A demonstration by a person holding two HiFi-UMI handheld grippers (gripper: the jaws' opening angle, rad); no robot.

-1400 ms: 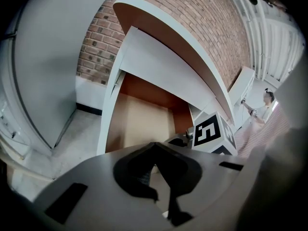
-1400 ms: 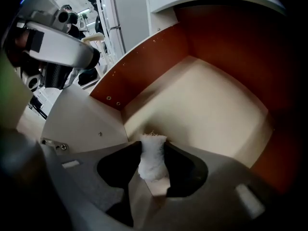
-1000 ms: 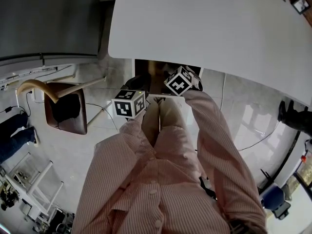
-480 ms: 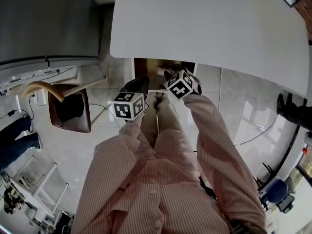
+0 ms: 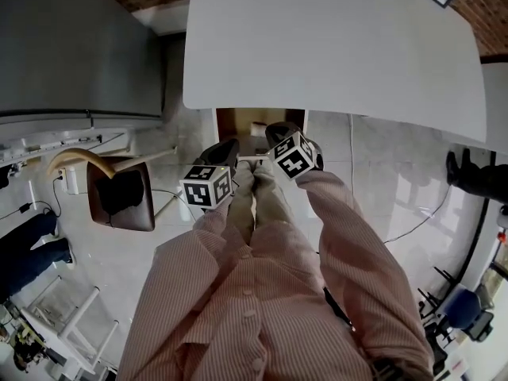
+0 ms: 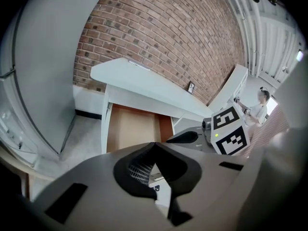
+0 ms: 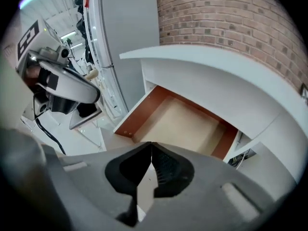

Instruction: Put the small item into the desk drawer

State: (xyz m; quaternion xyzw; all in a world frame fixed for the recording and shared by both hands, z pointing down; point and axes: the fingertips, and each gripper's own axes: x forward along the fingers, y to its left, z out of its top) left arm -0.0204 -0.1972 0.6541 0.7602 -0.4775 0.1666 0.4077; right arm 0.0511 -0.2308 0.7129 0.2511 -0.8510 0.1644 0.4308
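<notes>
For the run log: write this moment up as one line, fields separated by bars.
drawer: open under desk | left gripper: shut, by drawer | right gripper: just closed, nothing between jaws, by drawer

Pink pinstripe button shirt point(image 5: 238, 292) — L tongs point(image 6: 153, 143), R tongs point(image 7: 151, 143) grey w/ blk ribbed pads point(image 7: 166, 167), b/w marker cubes point(image 5: 208, 186)

We get bright, even light over the white desk point(image 5: 333, 46), soft glare on the glossy floor point(image 5: 389, 189), and shade inside the drawer point(image 5: 234, 121). All three views bow like a fisheye, and both gripper views go black at the corners, soft up close.
</notes>
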